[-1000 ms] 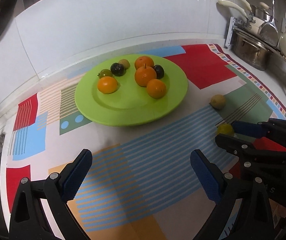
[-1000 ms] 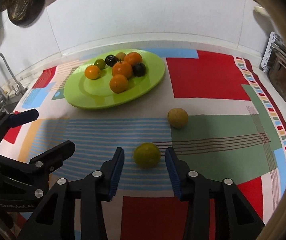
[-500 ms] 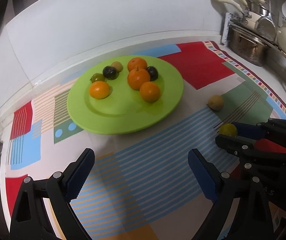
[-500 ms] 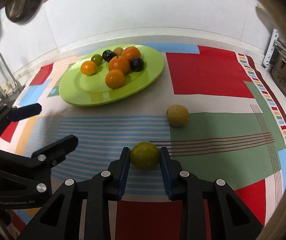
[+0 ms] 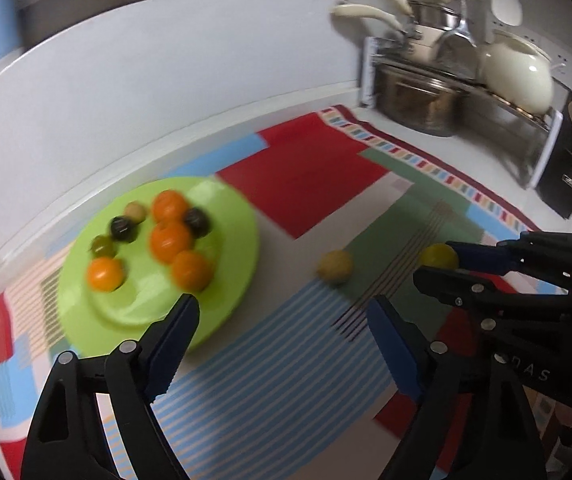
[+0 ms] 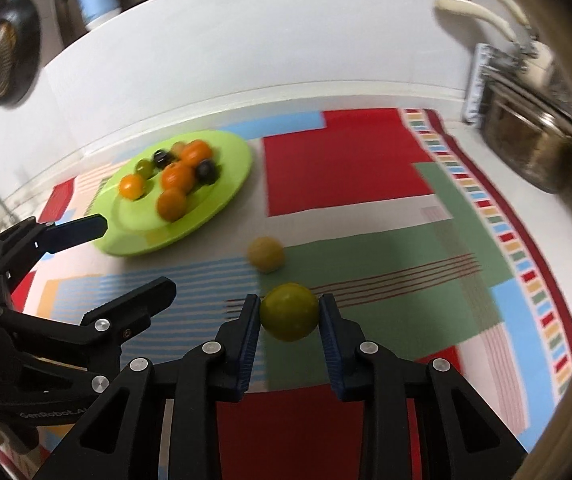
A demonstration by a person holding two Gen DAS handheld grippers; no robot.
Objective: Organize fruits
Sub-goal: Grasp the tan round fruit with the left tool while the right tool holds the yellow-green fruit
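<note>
My right gripper (image 6: 290, 312) is shut on a yellow-green fruit (image 6: 289, 311) and holds it just above the patterned mat. The same fruit (image 5: 439, 256) shows between the right gripper's fingers in the left wrist view. A tan round fruit (image 6: 265, 254) lies loose on the mat just beyond it, also in the left wrist view (image 5: 335, 266). A lime green plate (image 6: 229, 188) at the back left holds several orange, dark and green fruits. My left gripper (image 5: 281, 332) is open and empty, near the plate's (image 5: 229, 280) front edge.
A colourful patterned mat (image 6: 346, 168) covers the white counter. A rack with steel pots (image 5: 418, 100) and a cream kettle (image 5: 518, 76) stands at the back right. A white wall runs behind the plate. A dark pan (image 6: 7, 64) hangs at the far left.
My right gripper has closed on the yellow-green fruit and lifted it slightly. Both views have swung, so the plate now sits further left.
</note>
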